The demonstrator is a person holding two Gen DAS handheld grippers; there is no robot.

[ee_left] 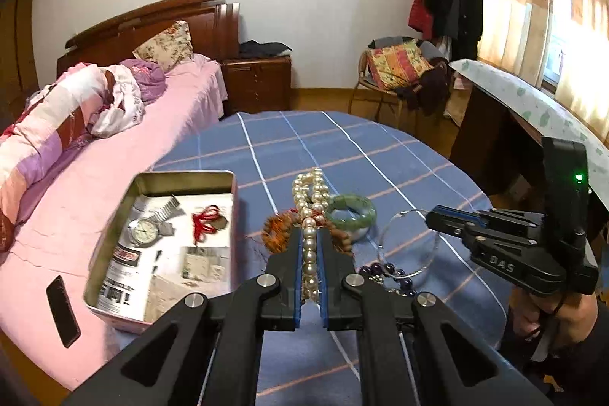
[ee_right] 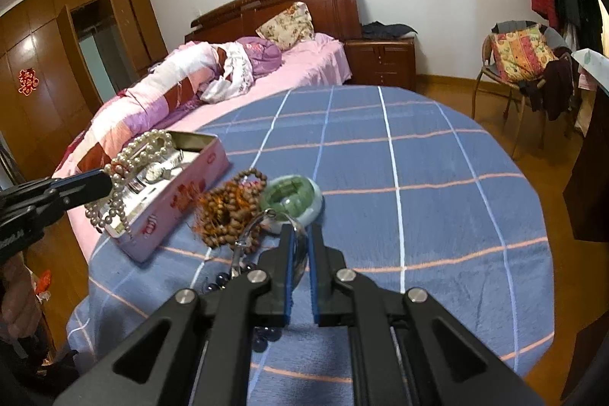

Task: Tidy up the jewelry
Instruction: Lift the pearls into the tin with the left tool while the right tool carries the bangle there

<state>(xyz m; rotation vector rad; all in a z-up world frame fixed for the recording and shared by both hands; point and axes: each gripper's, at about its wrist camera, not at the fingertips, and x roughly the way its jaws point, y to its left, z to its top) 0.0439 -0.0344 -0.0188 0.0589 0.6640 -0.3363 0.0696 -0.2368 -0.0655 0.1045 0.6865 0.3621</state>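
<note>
Pearl necklace (ee_left: pixel 310 215) strands hang pinched between the nearly closed jaws of the left gripper (ee_left: pixel 309 238), lifted just right of the open metal tin (ee_left: pixel 114 253), which sits on the blue checked bench (ee_right: pixel 418 177). Inside the tin lie a wristwatch (ee_left: pixel 146 229) and a red cord charm (ee_left: pixel 205 219). Right of the tin rest brown wooden beads (ee_right: pixel 228 212), then a green jade bangle (ee_right: pixel 293 196). The right gripper (ee_right: pixel 300 246) has its jaws narrowed on a thin silver bangle (ee_left: pixel 411 242), beyond the green bangle from the tin.
</note>
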